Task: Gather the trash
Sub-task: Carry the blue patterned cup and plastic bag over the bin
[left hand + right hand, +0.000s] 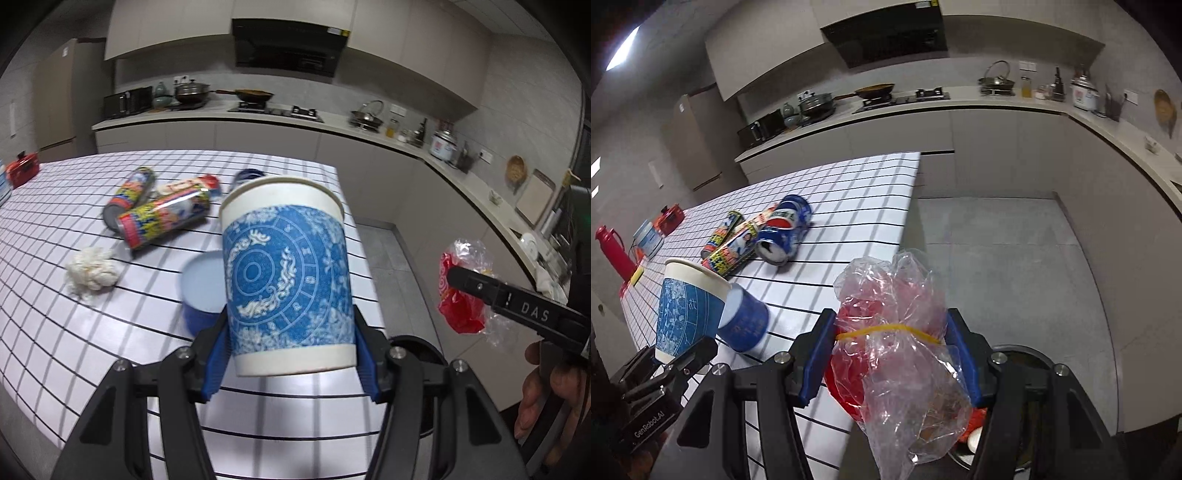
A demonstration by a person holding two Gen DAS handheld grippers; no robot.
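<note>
Left claw [291, 354] is clamped on a blue-patterned paper cup [286, 273], gripped low on its wall, with the cup upright above the counter [55, 332] near its edge. Right claw [890, 354] is clamped on a clear bag [897, 332] with red inside and a yellow band around it, held past the counter's edge over a dark bin [1019, 354] on the floor.

Both loads seem bound for that bin. To do it well, I would bring each claw squarely over the bin mouth before letting go, and tip the cup so it drops rim-first instead of bouncing off the rim.

Left on the counter: a Pepsi can [785, 230], two printed cans [147, 206], a tissue wad [92, 271] and a blue cup [201, 291] on its side.

Readable writing: "DAS" on one claw, "GenRobot.AI" on the other.
</note>
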